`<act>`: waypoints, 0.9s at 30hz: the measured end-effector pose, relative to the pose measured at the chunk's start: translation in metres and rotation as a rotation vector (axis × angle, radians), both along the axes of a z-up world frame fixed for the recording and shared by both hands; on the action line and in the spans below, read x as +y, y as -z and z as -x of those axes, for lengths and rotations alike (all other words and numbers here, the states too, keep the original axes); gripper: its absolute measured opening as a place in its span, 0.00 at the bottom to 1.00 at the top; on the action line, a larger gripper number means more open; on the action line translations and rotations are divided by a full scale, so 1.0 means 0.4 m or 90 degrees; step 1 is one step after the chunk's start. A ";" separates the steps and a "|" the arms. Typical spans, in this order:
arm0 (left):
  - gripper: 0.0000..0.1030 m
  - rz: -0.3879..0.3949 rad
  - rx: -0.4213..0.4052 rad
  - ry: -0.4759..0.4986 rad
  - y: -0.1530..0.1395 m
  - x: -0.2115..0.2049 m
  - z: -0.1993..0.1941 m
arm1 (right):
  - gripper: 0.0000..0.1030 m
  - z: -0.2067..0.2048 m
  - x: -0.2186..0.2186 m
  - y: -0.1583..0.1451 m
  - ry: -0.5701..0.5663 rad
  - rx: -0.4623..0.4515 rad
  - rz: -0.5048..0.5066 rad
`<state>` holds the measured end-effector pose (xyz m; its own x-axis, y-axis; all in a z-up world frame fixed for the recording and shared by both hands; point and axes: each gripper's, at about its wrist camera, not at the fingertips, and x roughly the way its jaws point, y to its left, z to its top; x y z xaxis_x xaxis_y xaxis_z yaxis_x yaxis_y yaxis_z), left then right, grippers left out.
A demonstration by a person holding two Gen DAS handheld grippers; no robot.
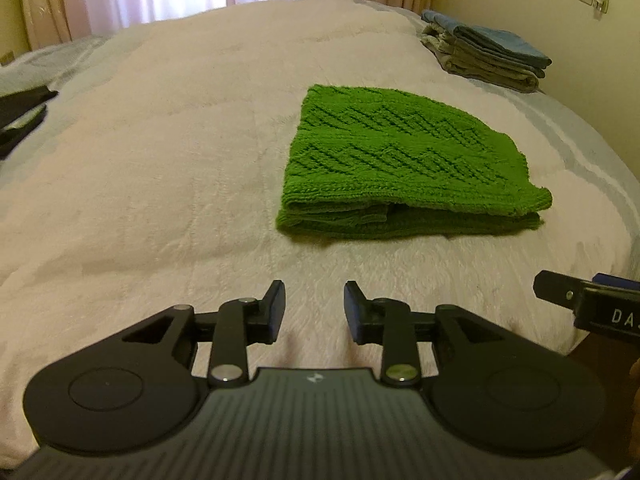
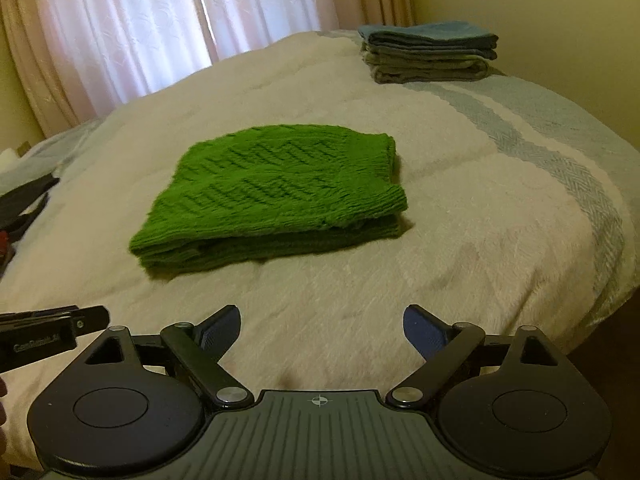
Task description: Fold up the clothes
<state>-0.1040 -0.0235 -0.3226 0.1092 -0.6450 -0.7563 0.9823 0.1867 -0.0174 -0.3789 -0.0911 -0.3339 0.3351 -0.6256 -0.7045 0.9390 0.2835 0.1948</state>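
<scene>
Left wrist: folded green cable-knit sweater (image 1: pixel 404 160) on fuzzy blanket (image 1: pixel 160 160); both grippers' fingers spread, empty.

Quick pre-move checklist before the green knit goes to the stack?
1. Green knit folded, lying flat on the bed: ok.
2. Left gripper empty, jaws apart: ok.
3. Right gripper empty, jaws wide: ok.
4. Both grippers clear of the knit, near the bed's front edge: ok.
5. Stack of folded clothes upright at the far corner: ok.
6. Knit's layers lined up at the far side: cannot tell.
</scene>
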 end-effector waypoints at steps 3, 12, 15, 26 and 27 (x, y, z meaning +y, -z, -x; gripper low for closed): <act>0.29 0.010 -0.008 -0.001 -0.018 0.038 0.010 | 0.88 -0.001 0.040 -0.015 -0.007 -0.001 0.007; 0.34 0.045 -0.016 0.013 -0.066 0.142 0.049 | 0.88 -0.001 0.150 -0.050 -0.024 -0.005 0.033; 0.34 0.059 -0.019 0.016 -0.081 0.169 0.060 | 0.88 0.001 0.171 -0.063 -0.025 -0.008 0.044; 0.37 0.085 -0.019 0.019 -0.106 0.207 0.065 | 0.88 0.033 0.177 -0.068 -0.006 -0.014 0.061; 0.37 0.084 -0.017 0.019 -0.103 0.204 0.064 | 0.88 0.036 0.164 -0.061 0.000 -0.015 0.053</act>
<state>-0.1295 0.0582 -0.2814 0.1075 -0.7415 -0.6623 0.9879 0.1548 -0.0131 -0.3932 -0.0254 -0.3093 0.3506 -0.6817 -0.6422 0.9345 0.2999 0.1918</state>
